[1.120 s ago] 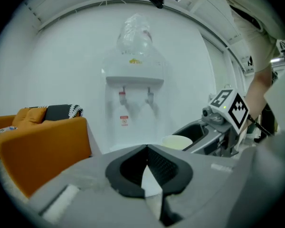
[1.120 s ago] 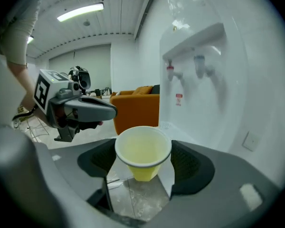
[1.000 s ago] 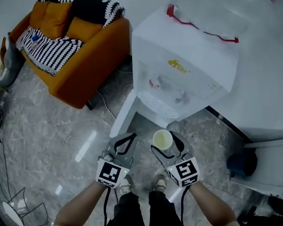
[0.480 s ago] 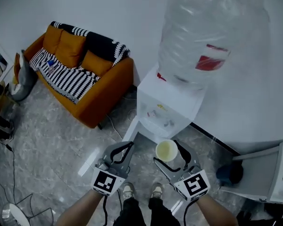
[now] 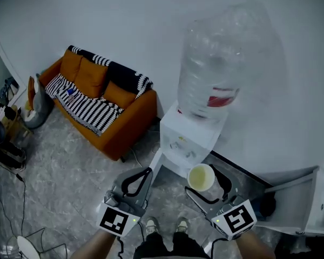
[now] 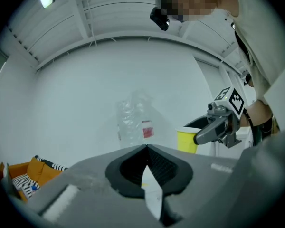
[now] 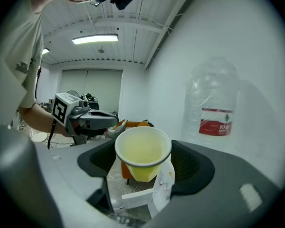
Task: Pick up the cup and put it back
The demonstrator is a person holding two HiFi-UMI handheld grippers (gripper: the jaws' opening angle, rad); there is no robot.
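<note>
Cup held near the water dispenser (image 5: 188, 142)
The right gripper (image 5: 206, 183) clamps the yellow cup (image 7: 142, 148) by its sides; its own view looks into the pale inside, seemingly empty. The left gripper (image 6: 146, 150) has its jaws pressed together on nothing, and only its view shows the cup's outer wall.

The cup (image 5: 201, 177) looks like matt paper; the water bottle (image 5: 221, 63) clear plastic; the floor (image 5: 59, 161) glossy, probably stone.
</note>
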